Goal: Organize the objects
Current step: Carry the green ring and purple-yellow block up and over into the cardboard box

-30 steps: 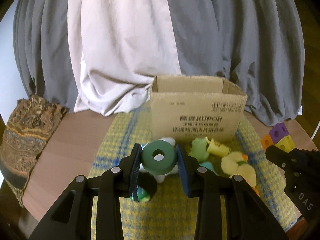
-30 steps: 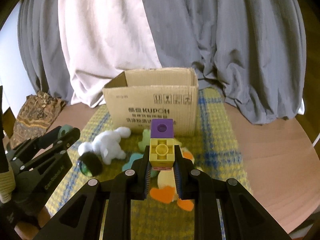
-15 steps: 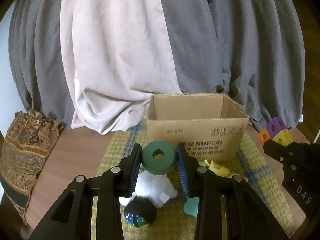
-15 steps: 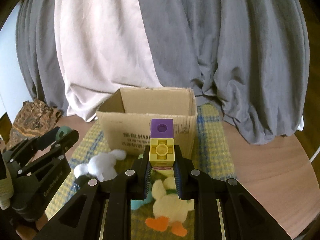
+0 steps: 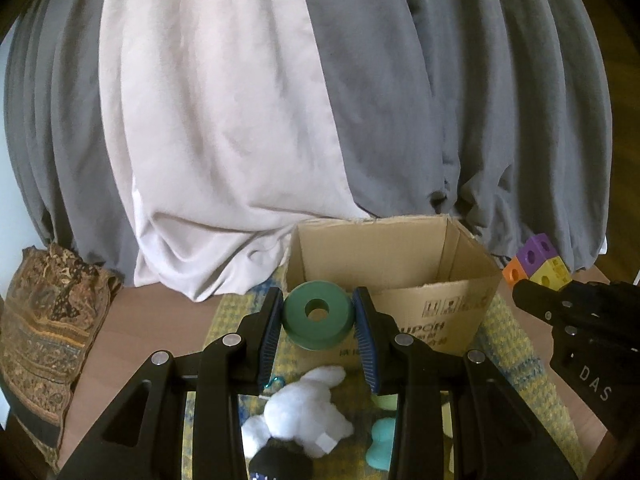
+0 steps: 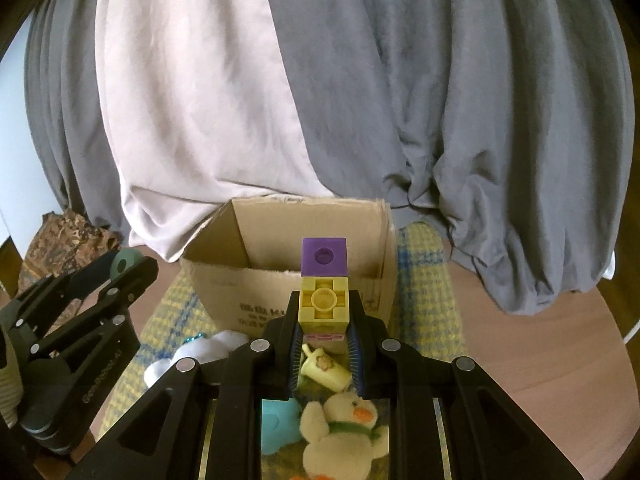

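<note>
Box [image 5: 432, 312] interior bare, toys outside

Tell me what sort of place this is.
Probably a room in a home, set up for tidying toys: a round wooden table under a yellow woven mat, grey and white curtains behind, and a cardboard box among plush toys.

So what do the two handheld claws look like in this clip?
Both claws, left and right, are matte black plastic with triangular cut-outs, silver round fasteners and blue ribbed pads. White lettering marks their sides; on the right claw's, "DAS" is readable. No cables or sleeves show.
</note>
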### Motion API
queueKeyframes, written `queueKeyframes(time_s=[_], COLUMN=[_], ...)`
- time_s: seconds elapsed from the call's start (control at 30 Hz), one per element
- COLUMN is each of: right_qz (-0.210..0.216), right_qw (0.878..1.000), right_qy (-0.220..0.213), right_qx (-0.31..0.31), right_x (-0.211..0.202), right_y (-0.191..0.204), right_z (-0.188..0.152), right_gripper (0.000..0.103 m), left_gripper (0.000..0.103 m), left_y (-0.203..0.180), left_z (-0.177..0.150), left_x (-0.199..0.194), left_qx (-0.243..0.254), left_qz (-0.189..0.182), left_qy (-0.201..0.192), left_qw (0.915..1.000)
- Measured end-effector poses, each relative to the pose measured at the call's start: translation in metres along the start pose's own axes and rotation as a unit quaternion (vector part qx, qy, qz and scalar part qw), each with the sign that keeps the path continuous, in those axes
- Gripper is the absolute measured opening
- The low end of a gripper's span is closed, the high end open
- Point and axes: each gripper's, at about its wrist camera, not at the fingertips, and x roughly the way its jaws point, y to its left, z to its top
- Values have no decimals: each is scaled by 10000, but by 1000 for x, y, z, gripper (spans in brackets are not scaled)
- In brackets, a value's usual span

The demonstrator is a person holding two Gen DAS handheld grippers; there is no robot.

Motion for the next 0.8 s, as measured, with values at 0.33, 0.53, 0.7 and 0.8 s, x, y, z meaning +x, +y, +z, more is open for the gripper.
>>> queueKeyframes(time_s=[0.33,0.53,0.7,0.8], right_qz=[-34,-46,-43,-59], right_qw=[10000,9999,9997,9994], right_qy=[-12,96,255,354], right_qx=[-62,-60,-7,3], right_x=[17,34,53,63], right_y=[-2,-2,-6,-8], right_z=[27,40,52,59], right_gripper=[21,21,21,21], left_gripper=[35,35,35,35], left_y=[-3,-1,0,0], left_z=[23,34,45,49], left_x=[30,49,67,77], left_qx=[79,25,-10,-26], left_qz=[-121,-168,-214,-274], left_qy=[64,186,356,463], left_qw=[9999,9997,9991,9985])
